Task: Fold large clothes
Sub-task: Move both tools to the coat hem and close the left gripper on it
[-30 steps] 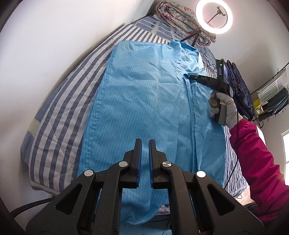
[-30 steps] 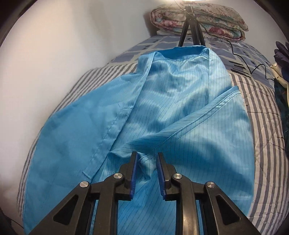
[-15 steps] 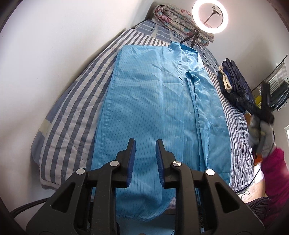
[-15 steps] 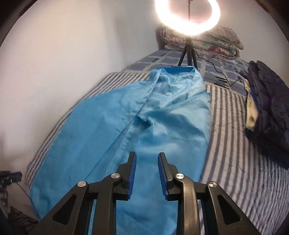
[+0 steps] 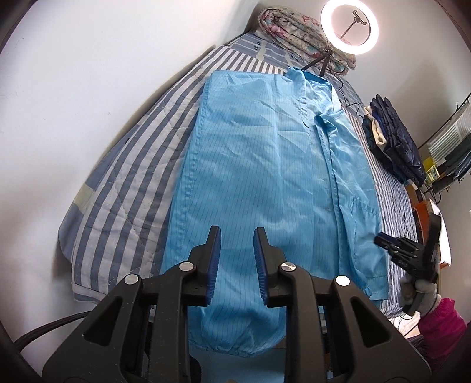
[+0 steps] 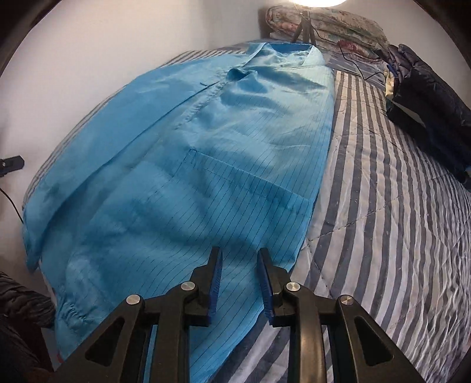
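Observation:
A large light-blue pinstriped coat [image 5: 265, 176] lies flat along the striped bed, collar at the far end and one cuffed sleeve hanging over the near edge. My left gripper [image 5: 237, 232] hovers over its lower middle, open, with nothing between the blue pads. In the right wrist view the same coat [image 6: 191, 176] shows its pocket and front placket. My right gripper [image 6: 238, 253] stands open above the coat's near right hem, holding nothing. From the left wrist view the right gripper [image 5: 382, 241] shows beside the coat's right edge, in a gloved hand [image 5: 421, 291].
A blue-and-white striped quilt [image 6: 382, 235] covers the bed. A dark folded jacket [image 6: 426, 103] lies on its far right side. A floral blanket roll [image 5: 294, 29] and a ring light on a tripod [image 5: 348, 28] stand at the head. A white wall runs along the left.
My left gripper has gone from shut to open. The right gripper let go of the coat near the collar and swept back to the near right hem.

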`<state>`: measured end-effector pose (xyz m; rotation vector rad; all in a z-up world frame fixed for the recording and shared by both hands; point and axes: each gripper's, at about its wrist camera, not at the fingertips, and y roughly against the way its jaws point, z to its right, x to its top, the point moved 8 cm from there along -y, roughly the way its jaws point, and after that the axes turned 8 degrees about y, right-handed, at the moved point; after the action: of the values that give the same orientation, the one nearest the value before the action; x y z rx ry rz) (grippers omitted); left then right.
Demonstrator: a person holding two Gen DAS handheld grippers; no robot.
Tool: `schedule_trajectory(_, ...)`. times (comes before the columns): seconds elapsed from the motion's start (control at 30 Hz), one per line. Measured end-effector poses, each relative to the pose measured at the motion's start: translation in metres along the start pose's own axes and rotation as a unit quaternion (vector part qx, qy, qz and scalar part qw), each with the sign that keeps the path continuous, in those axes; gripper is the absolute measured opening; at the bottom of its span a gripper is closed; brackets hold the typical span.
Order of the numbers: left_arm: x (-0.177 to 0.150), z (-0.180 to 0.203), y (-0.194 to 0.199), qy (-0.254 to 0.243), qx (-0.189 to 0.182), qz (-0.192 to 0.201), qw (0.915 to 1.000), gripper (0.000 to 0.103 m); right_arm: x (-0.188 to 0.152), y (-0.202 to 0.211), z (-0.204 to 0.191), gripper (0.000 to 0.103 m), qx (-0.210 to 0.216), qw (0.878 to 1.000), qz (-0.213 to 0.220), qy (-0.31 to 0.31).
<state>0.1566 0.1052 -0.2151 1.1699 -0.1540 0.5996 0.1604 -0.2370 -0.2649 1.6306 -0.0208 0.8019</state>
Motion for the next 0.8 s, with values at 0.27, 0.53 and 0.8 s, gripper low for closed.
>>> schedule_trajectory(0.27, -0.004, -0.007, -0.006, -0.005, 0.01, -0.005, 0.9999, 0.037, -0.008, 0.042, -0.036, 0.024, 0.04, 0.997, 0.022, 0.064)
schedule_trajectory(0.53, -0.003, -0.021, -0.01, 0.005, 0.019, -0.008, 0.9998, 0.042, -0.053, 0.015, -0.035, 0.024, 0.017, 0.995, -0.046, 0.089)
schedule_trajectory(0.8, -0.003, -0.047, -0.028, 0.022, 0.031, -0.025, 0.9989, 0.042, 0.001, 0.069, -0.05, 0.029, 0.055, 0.995, 0.034, 0.076)
